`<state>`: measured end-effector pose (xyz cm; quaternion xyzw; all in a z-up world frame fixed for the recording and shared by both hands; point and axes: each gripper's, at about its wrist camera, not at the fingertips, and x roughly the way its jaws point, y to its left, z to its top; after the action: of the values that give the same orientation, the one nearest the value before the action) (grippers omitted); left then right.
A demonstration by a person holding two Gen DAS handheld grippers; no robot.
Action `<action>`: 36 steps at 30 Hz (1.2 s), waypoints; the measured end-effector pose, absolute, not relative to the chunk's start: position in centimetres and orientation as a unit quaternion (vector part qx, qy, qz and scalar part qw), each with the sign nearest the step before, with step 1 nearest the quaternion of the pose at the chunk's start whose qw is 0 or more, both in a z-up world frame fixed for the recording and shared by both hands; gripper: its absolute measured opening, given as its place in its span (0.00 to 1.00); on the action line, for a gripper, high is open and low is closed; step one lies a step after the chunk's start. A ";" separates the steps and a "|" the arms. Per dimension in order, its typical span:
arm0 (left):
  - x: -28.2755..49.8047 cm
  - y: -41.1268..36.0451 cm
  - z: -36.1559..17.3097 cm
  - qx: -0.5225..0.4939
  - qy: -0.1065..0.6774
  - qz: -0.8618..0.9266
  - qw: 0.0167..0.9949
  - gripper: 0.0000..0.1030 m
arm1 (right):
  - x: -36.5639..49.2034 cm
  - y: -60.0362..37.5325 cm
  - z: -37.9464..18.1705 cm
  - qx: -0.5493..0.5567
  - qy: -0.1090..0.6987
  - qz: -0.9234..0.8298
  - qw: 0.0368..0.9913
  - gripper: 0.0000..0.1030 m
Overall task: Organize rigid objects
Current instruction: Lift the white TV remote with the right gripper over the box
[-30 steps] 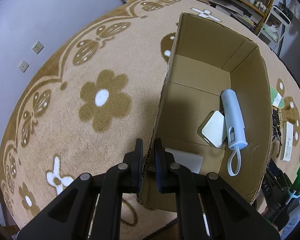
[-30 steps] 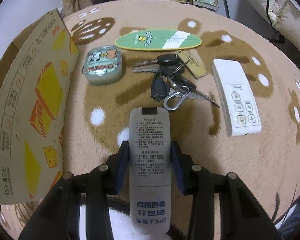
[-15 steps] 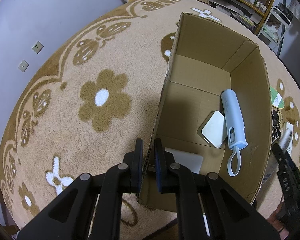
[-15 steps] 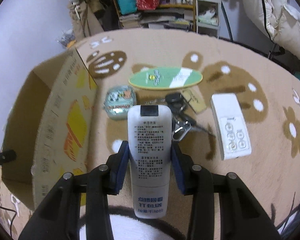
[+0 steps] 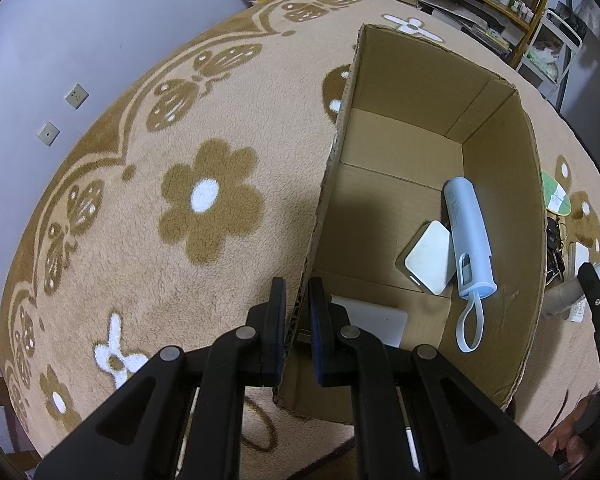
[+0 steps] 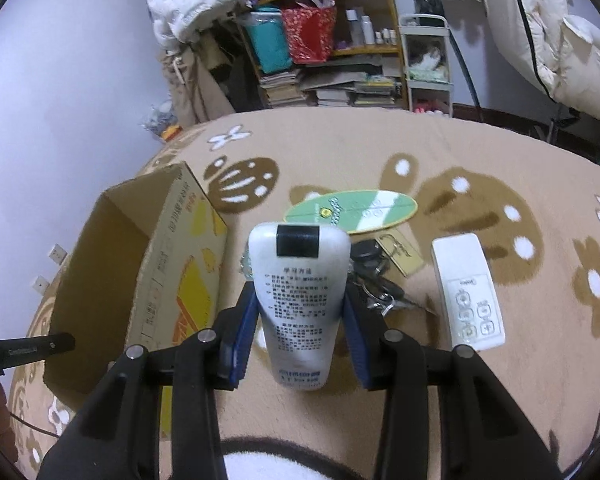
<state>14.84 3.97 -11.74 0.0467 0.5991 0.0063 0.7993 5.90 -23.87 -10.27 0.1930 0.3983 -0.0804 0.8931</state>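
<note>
Lifted since a second ago: the remote (image 6: 300, 300), held by the right gripper (image 6: 300, 328), was low over the rug among the loose items and now rides high, with shelves and wall filling the top of the right wrist view.

Left to right. Left gripper (image 5: 298, 320) has not moved; its jaws stay clamped on the near-left wall of the cardboard box (image 5: 500, 216), one finger outside, one inside, steadying it on the rug (image 5: 140, 200). Box contents unchanged: white flat slab (image 5: 374, 320) at the near end, white square pad (image 5: 430, 256) mid-floor, pale blue cylinder with loop strap (image 5: 470, 240) lying against it, touching.

Right of the box, the right gripper's tip and remote end now show just past the box's right wall in the left view. Right jaws are closed on the remote's sides, label side up, black window pointing away.

Left on the rug: green oval board (image 6: 350, 210), keys bunch (image 6: 374, 276), white button panel (image 6: 468, 290), plus a tin mostly hidden behind the remote.

Judgement: pick is done, transfer to the box underway; remote next needs to go leftward over the box rim and down. Several items remain, so task is roughly midway.
</note>
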 end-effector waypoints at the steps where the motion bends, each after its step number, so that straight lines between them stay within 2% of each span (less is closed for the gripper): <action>1: 14.9 4.0 -11.7 0.045 0.599 0.006 0.799 0.10 | 5.9 -23.9 -10.2 0.194 0.396 -0.079 0.894 0.43; 13: 14.9 4.1 -11.7 0.044 0.599 0.006 0.800 0.10 | 6.3 -22.9 -7.5 0.180 0.360 -0.058 0.914 0.43; 28: 15.1 4.2 -11.8 0.045 0.599 0.007 0.799 0.10 | 7.5 -20.6 0.6 0.168 0.260 0.025 0.951 0.43; 36: 14.9 4.1 -11.8 0.046 0.598 0.006 0.800 0.10 | 9.8 -17.3 -1.2 0.144 0.290 0.056 0.945 0.43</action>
<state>14.91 4.10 -11.80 0.0464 0.5983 0.0063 0.7999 9.79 -17.28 -1.24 0.1436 0.2896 0.0559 0.9447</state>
